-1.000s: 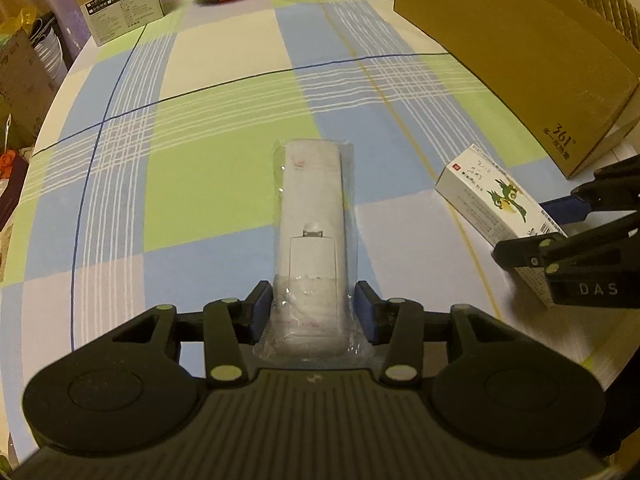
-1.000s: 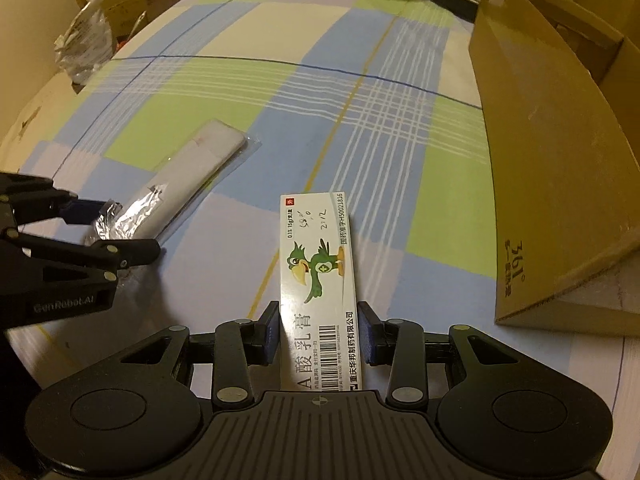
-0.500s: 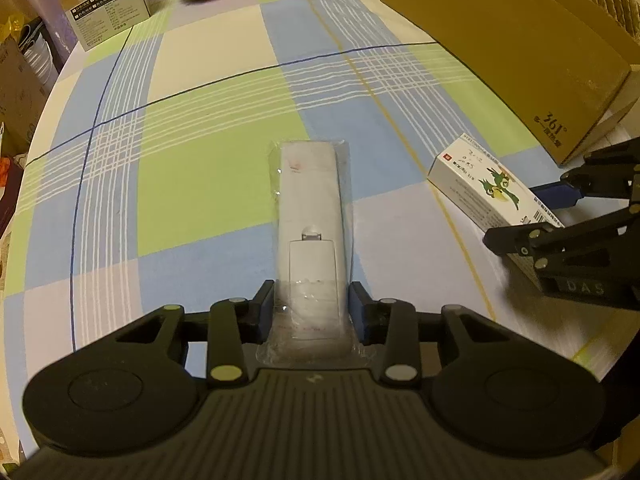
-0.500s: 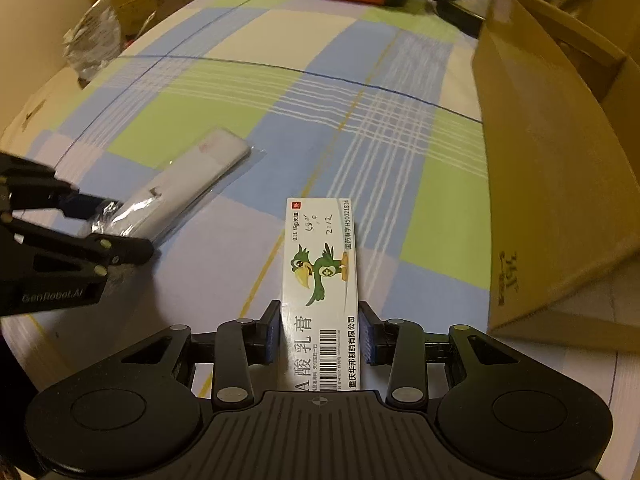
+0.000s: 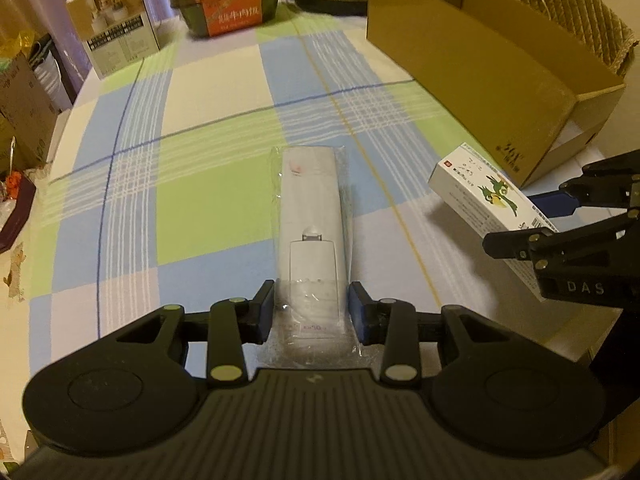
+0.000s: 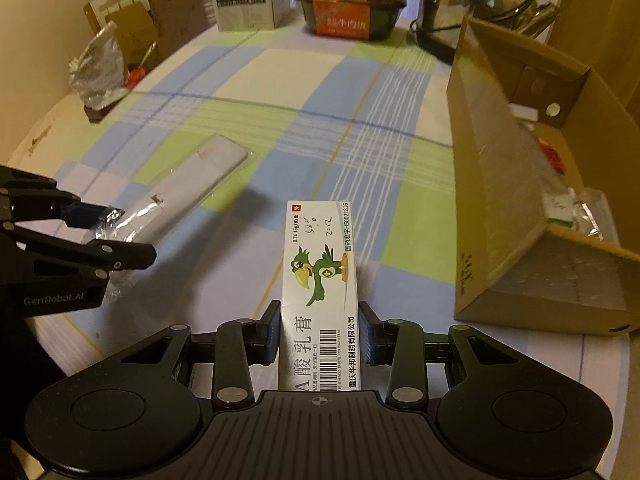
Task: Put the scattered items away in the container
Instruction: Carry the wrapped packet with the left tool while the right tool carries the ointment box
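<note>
My left gripper [image 5: 311, 307] is shut on a white remote control in a clear plastic bag [image 5: 311, 216], held lifted above the checked tablecloth. My right gripper [image 6: 319, 334] is shut on a white medicine box with a green parrot [image 6: 320, 276], also off the table. Each gripper shows in the other's view: the right gripper [image 5: 560, 216] with the medicine box [image 5: 484, 194], the left gripper [image 6: 100, 232] with the bagged remote [image 6: 192, 180]. The open cardboard box [image 6: 496, 184] stands to the right, with several items inside; in the left wrist view the cardboard box [image 5: 472, 60] sits at the far right.
At the table's far edge stand a white carton [image 5: 116, 36], an orange-labelled food tub [image 5: 232, 4] and a metal kettle [image 6: 476, 4]. Bags and small cartons [image 6: 100, 68] crowd the left edge. The checked tablecloth [image 5: 208, 128] stretches between them.
Both grippers have risen with their loads: the remote and the medicine box now hang above the cloth, and more of the far table and the box's inside shows.
</note>
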`<state>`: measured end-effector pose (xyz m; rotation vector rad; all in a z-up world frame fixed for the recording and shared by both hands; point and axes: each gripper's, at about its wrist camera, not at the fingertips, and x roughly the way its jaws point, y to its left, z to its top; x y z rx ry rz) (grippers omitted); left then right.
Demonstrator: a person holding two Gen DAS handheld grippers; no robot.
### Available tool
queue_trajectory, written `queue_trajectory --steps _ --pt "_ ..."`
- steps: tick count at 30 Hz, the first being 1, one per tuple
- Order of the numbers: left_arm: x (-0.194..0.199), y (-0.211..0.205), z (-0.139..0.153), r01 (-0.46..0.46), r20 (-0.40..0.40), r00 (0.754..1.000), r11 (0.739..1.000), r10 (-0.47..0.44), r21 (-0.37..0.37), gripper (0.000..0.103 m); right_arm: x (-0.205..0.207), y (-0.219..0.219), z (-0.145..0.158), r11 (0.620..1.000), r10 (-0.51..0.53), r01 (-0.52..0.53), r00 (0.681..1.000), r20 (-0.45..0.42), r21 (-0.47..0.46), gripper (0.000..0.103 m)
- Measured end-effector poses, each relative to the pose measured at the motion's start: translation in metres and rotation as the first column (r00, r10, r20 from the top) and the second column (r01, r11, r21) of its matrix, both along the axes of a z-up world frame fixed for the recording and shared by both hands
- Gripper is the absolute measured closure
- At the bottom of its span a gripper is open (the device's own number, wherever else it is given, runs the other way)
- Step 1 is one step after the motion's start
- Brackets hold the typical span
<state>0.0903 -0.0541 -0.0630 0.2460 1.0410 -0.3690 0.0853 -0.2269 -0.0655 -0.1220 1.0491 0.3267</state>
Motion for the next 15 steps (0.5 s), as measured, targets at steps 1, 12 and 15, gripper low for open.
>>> queue_trajectory --steps 1,12,15 --pt "-0.002 -0.001 0.004 -0.004 0.005 1.0 1.0 0.004 -0.001 0.07 -0.002 -0.001 0.004 1.0 -0.005 0.005 1.0 0.006 0.004 0.062" --pt "-0.031 -0.017 0.048 -0.02 0.076 0.997 1.0 0.021 -0.018 0.07 -0.028 -0.018 0.046 0.998 -0.058 0.055 0.996 0.074 0.039 0.062" --pt "-0.039 -0.023 0.056 -0.012 0.094 0.995 1.0 0.014 -0.023 0.07 -0.036 -0.022 0.057 0.997 -0.067 0.063 0.993 0.093 0.046 0.062"
